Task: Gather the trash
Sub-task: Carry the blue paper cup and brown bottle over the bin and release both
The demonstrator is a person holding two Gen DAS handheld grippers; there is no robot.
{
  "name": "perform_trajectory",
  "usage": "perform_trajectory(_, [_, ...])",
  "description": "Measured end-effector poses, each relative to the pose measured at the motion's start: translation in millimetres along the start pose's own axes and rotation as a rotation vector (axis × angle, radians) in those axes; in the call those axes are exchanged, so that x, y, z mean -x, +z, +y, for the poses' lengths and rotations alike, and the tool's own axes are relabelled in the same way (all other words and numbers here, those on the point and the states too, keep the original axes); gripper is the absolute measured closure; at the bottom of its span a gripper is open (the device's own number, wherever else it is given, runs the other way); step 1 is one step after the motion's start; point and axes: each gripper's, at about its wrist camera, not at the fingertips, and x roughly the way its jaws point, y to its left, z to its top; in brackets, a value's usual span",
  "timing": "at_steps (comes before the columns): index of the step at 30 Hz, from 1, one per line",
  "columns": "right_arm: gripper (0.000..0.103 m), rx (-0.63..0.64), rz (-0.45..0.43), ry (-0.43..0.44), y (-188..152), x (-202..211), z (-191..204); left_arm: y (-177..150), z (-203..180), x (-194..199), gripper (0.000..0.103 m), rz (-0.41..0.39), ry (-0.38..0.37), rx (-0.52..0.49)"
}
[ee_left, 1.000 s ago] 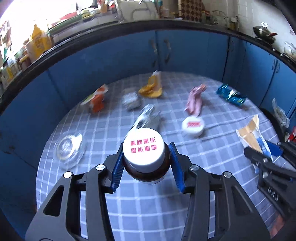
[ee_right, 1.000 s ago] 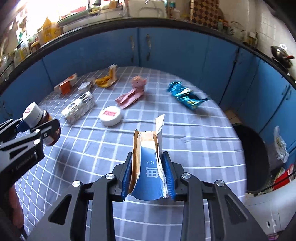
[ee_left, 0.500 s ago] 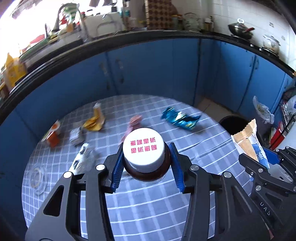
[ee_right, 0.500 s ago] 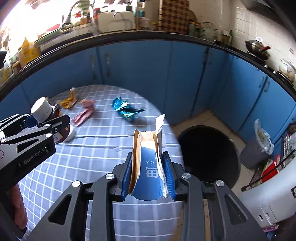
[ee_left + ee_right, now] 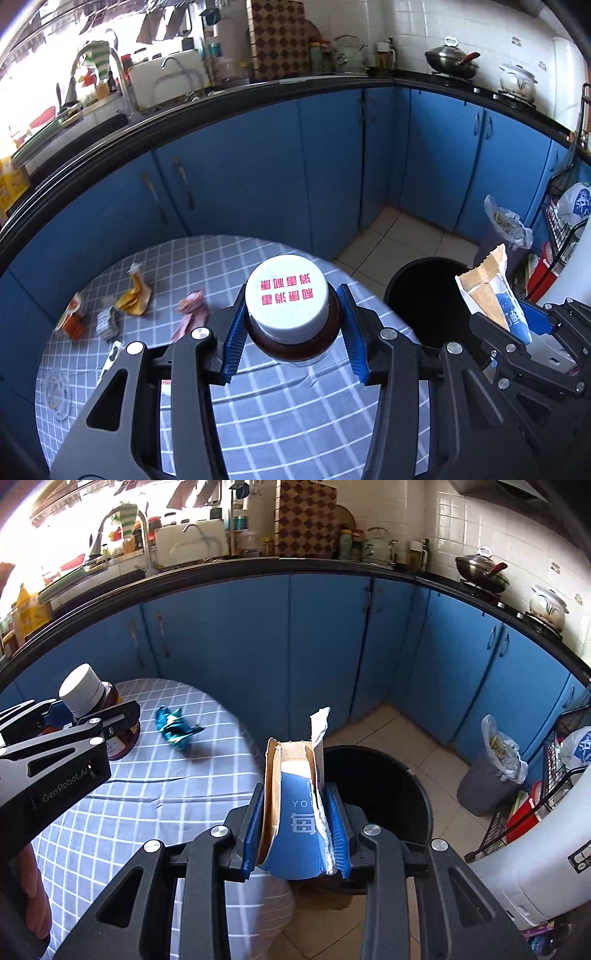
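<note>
Both grippers loaded, one item each
Left gripper [image 5: 291, 334] clamps brown white-capped jar [image 5: 287, 295]; right gripper [image 5: 295, 832] clamps torn blue-and-brown paper carton [image 5: 293, 808] by one black round bin [image 5: 388, 794]

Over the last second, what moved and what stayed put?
Both tongs swung off the checked table toward the black round bin, now just beyond the right tongs. Grips unchanged: left tongs hold the white-capped brown bottle, right the torn blue carton. Wrappers stayed.

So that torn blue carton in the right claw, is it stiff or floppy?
Probably floppy: the torn carton looks squashed flat between the right claw pads. Its ripped flap stands loose, so it's likely empty and light, and should drop easily into the black bin.
</note>
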Motion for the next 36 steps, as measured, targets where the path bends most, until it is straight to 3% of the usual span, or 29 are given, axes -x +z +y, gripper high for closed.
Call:
perform_trajectory(11, [0.072, -0.021, -0.021, -0.044, 12.7, -15.0, -29.4, 20.6, -30.8, -15.9, 0.056, -0.016, -0.016, -0.03])
perform_trajectory(24, [0.069, -0.038, -0.04, -0.078, 27.8, -35.6, -50.2, 31.6, -41.5, -29.0, 0.056, -0.026, -0.009, -0.036])
perform_trajectory(26, [0.058, -0.043, -0.038, -0.101, 27.9, -40.4, -52.2, 31.4, -42.5, -31.6, 0.056, -0.022, -0.007, -0.036])
perform_trajectory(27, [0.036, -0.045, -0.041, -0.105, 27.6, -41.3, -52.9, 30.7, -43.0, -33.1, 0.056, -0.019, -0.007, -0.038])
perform_trajectory(28, [0.021, -0.049, -0.061, -0.113, 26.6, -39.7, -54.3, 30.8, -43.2, -34.6, 0.056, -0.016, -0.006, -0.04])
perform_trajectory(36, [0.019, -0.06, -0.07, -0.143, 20.1, -36.8, -63.1, 33.2, -56.1, -39.8, 0.056, -0.011, -0.015, -0.058])
